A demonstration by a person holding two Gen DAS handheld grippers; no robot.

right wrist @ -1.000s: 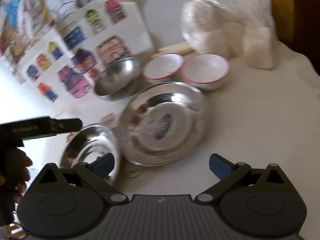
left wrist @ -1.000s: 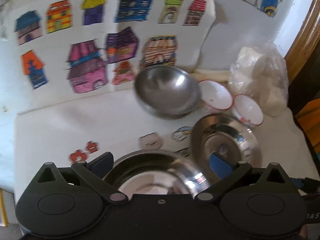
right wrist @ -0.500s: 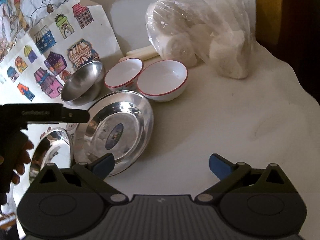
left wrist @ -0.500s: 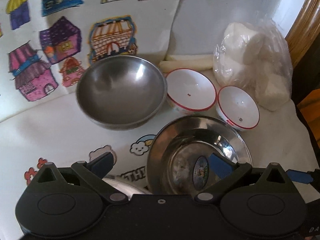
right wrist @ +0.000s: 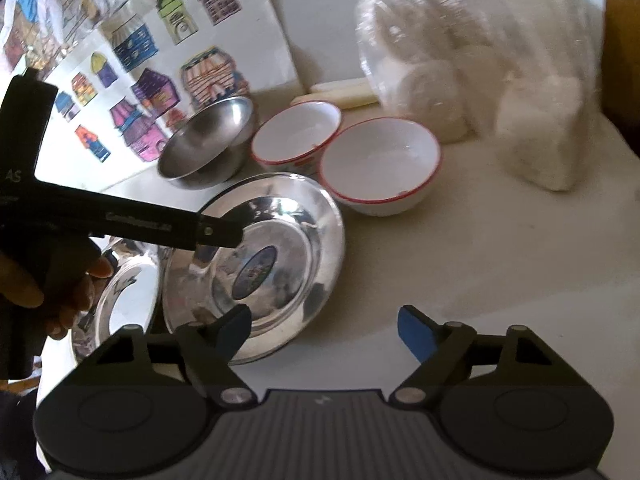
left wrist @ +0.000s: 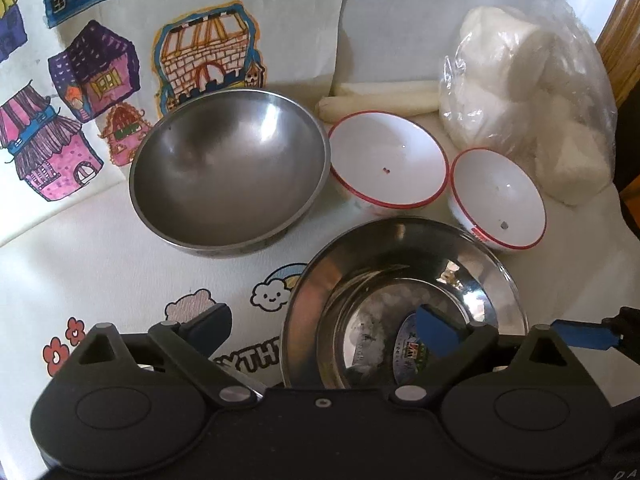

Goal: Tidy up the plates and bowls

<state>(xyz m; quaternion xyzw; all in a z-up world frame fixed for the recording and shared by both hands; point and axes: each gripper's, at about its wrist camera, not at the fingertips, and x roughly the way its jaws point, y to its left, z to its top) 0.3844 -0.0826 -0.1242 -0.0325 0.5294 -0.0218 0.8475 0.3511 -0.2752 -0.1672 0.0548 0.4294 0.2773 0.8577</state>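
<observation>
Since half a second ago, both cameras have closed in on the dishes: the steel plate (left wrist: 404, 276) and steel bowl (left wrist: 228, 172) fill more of the left wrist view, and the left gripper (right wrist: 216, 236) reaches further over the plate in the right wrist view.

Left wrist view: the left gripper (left wrist: 322, 330) hangs low over the near rim of the steel plate, its blue-tipped fingers (left wrist: 434, 328) spread wide, holding nothing. One finger is over the plate's middle, the other over the white tablecloth (left wrist: 80, 276) printed with clouds and flowers. Behind the plate on the left sits the deep steel bowl. To its right, side by side, are two white bowls with red rims, the first (left wrist: 388, 164) just beside the steel bowl and the second (left wrist: 498, 198) close to the plate's far edge. A clear bag of white lumps (left wrist: 528, 92) sits at the back right, with pale sticks (left wrist: 380, 100) lying behind the first white bowl. Paper drawings of coloured houses (left wrist: 208, 52) lean up behind the bowls.

Right wrist view: the right gripper (right wrist: 324, 330) hovers at the plate's (right wrist: 280, 248) near edge, fingers wide apart and empty. A second steel plate (right wrist: 124, 296) lies left of the first, partly hidden by the person's hand (right wrist: 60, 288).
</observation>
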